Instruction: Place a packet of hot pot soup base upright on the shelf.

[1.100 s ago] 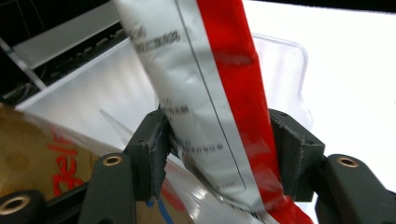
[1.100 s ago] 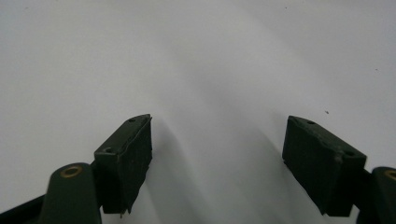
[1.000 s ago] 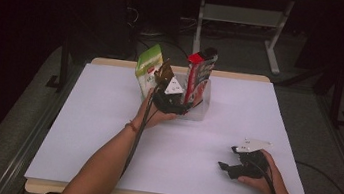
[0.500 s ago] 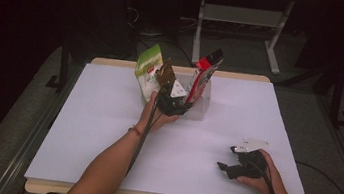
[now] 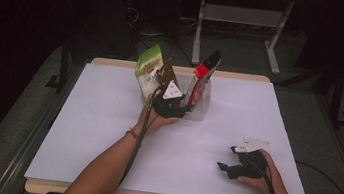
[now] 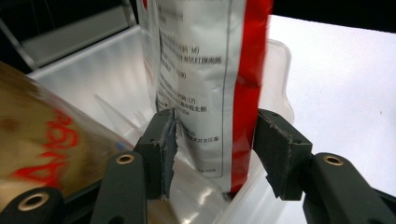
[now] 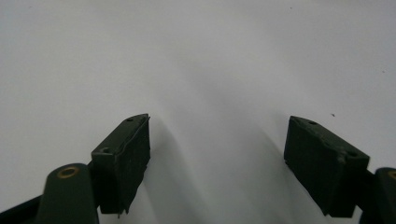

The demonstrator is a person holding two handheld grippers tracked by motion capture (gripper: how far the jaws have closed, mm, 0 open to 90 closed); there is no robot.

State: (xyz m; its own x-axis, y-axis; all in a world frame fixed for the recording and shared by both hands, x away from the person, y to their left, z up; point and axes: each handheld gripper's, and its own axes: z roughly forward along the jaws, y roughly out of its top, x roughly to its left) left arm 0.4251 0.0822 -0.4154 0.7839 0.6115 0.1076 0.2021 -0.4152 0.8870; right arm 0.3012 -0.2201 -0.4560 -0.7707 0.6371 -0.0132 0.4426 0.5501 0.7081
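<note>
— Anything readable?
— The silver-and-red pouch point(image 6: 205, 88) carries a printed label of small characters, too fine to make out. The brown packet point(image 6: 42, 149) shows red lettering, too blurred to read.

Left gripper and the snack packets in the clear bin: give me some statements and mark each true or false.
1. The red and silver packet stands between the jaws of the left gripper. True.
2. Both pads press on that packet. False: the pad on the red side stands apart from it.
3. The green packet lies flat on the table. False: it stands at the clear bin.
4. The right gripper holds a packet. False: its jaws are open over bare table.
</note>
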